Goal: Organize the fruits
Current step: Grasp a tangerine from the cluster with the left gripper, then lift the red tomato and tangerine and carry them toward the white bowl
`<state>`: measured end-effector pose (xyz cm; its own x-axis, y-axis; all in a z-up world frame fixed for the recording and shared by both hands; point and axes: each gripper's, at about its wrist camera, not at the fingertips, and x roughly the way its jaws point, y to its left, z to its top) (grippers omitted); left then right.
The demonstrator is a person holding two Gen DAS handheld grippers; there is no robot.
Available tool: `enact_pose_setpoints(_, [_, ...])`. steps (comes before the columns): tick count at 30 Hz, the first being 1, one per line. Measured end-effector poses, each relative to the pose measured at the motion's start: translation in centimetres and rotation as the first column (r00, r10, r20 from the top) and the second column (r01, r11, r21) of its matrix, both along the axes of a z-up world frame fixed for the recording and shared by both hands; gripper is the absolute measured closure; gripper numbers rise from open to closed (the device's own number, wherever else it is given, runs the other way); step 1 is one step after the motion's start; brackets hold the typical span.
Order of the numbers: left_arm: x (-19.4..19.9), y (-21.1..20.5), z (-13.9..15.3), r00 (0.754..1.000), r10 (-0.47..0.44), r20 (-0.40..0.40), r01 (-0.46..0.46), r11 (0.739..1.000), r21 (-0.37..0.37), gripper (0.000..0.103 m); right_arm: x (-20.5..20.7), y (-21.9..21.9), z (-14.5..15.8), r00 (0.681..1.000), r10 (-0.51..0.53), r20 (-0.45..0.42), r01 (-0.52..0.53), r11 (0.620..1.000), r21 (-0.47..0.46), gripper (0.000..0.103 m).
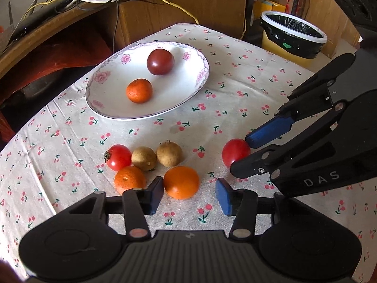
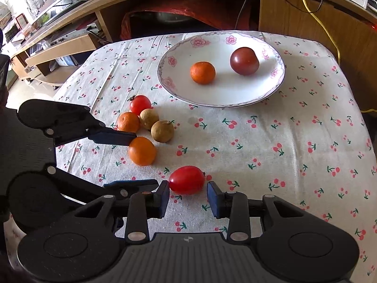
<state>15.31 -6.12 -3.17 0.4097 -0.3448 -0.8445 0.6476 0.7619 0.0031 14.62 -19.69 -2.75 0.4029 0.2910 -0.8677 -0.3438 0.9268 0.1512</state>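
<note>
- We see the left claw [image 1: 189, 194] released, its two blue pads spread to either side of an orange [image 1: 181, 182] at the near edge of a cluster of fruit; neither pad clearly presses on it.
- In that cluster, a second orange [image 1: 129, 179] sits just left of the first, with a red tomato [image 1: 118, 157] and two brown round fruits [image 1: 144, 158] [image 1: 169, 153] close behind them.
- Our right claw [image 2: 188, 197] is also released, its pads apart on both sides of a lone red tomato [image 2: 186, 180], which rests on the surface well to the right of the cluster.
- From the left wrist view, that lone tomato sits between the right claw's fingers, touching or nearly touching them; we cannot tell which.
- The flower-rimmed white plate [image 2: 179, 89] stands at the far side of the cherry-print cloth [image 2: 271, 141], apart from the loose fruit.
- On the plate lie a small orange [image 2: 202, 72] and a dark red tomato [image 2: 244, 60], near each other but not touching.
- A lined bin [image 1: 294, 35] stands beyond the surface, far right in the left wrist view.
</note>
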Motion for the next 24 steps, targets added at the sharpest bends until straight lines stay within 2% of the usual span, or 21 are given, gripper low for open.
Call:
enact_pose_setpoints(6, [0.8, 0.9, 0.3, 0.998, 0.044, -0.033, -0.045, 0.999, -0.03, 0.061, 0.5, -0.3, -0.2, 0.999, -0.021, -0.033, 0.022, 0.999, 0.037, 0.075])
enact_pose_setpoints(16, [-0.4, 1.6, 1.0, 0.999, 0.037, -0.037, -0.038, 0.999, -0.028, 0.062, -0.7, -0.3, 0.8, 1.0, 0.018, 0.005, -0.018, 1.0, -0.001, 0.076])
enact_pose_setpoints(24, [-1.4, 1.3, 0.5, 1.0, 0.001, -0.021, -0.001, 1.0, 0.011, 0.062, -1.3, -0.4, 0.2, 0.999, 0.052, -0.008, -0.053, 0.998, -0.039, 0.076])
